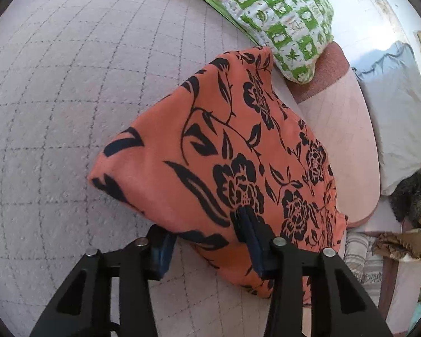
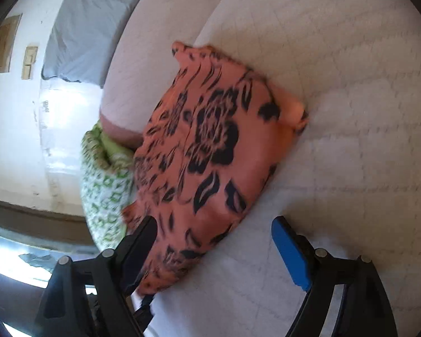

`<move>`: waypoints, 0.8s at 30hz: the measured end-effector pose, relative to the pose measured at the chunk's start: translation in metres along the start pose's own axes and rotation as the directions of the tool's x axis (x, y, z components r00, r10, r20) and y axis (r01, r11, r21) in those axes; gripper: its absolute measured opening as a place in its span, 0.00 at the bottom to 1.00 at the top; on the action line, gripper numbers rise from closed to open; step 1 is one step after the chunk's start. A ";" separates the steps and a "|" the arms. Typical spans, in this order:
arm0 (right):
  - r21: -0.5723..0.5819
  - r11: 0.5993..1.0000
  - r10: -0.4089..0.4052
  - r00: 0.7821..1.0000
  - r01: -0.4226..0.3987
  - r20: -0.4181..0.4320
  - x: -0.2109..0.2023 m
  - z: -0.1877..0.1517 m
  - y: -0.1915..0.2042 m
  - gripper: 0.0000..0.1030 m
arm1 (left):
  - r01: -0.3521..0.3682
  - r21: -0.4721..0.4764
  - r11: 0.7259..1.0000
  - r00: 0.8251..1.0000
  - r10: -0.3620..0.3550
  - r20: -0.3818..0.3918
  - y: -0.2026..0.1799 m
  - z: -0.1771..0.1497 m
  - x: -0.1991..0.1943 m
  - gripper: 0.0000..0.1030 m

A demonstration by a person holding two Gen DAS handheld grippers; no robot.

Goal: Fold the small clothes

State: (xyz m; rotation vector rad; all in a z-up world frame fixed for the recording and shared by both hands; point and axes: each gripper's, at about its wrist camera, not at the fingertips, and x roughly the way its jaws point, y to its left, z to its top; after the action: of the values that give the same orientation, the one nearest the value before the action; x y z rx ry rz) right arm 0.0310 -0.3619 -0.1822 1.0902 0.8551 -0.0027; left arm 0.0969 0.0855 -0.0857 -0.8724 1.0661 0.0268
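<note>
An orange garment with a black flower print (image 1: 224,154) lies folded into a thick pad on the quilted pale bedspread (image 1: 70,98). My left gripper (image 1: 206,243) straddles its near corner. One blue-padded finger (image 1: 161,250) sits at the cloth's edge and the other finger (image 1: 248,233) rests on top, with the fabric flat between them. In the right wrist view the same garment (image 2: 210,146) lies ahead. My right gripper (image 2: 216,244) stands wide open around its near end, the dark finger (image 2: 141,238) against the cloth and the blue pad (image 2: 290,252) well apart from it.
A green and white patterned pillow (image 1: 278,14) touches the garment's far end. A grey-blue pillow (image 1: 393,98) lies beyond the mattress edge (image 1: 359,140). Something dark and furry (image 1: 412,196) and brown cloth (image 1: 398,244) sit at the right. A white wall (image 2: 14,140) stands behind.
</note>
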 end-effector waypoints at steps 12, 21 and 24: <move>-0.029 0.999 0.038 0.995 -0.035 0.091 0.038 0.036 -0.005 0.22 | 0.018 -0.039 0.999 0.995 -0.014 0.096 -0.006 0.007 0.007 0.26; -0.258 0.964 -0.019 0.986 0.062 0.166 0.013 0.026 0.038 0.16 | 0.032 0.038 0.999 0.986 -0.038 0.165 -0.008 -0.005 -0.016 0.13; -0.297 0.952 -0.024 0.984 0.076 0.176 -0.004 0.016 0.040 0.16 | 0.029 0.060 0.998 0.983 -0.039 0.178 -0.001 -0.021 -0.036 0.12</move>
State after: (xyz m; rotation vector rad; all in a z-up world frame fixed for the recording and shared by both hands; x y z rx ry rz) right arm 0.0542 -0.3557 -0.1457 0.7671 0.7015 -0.0066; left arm 0.0629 0.0849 -0.0609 -0.8200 0.8799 0.0447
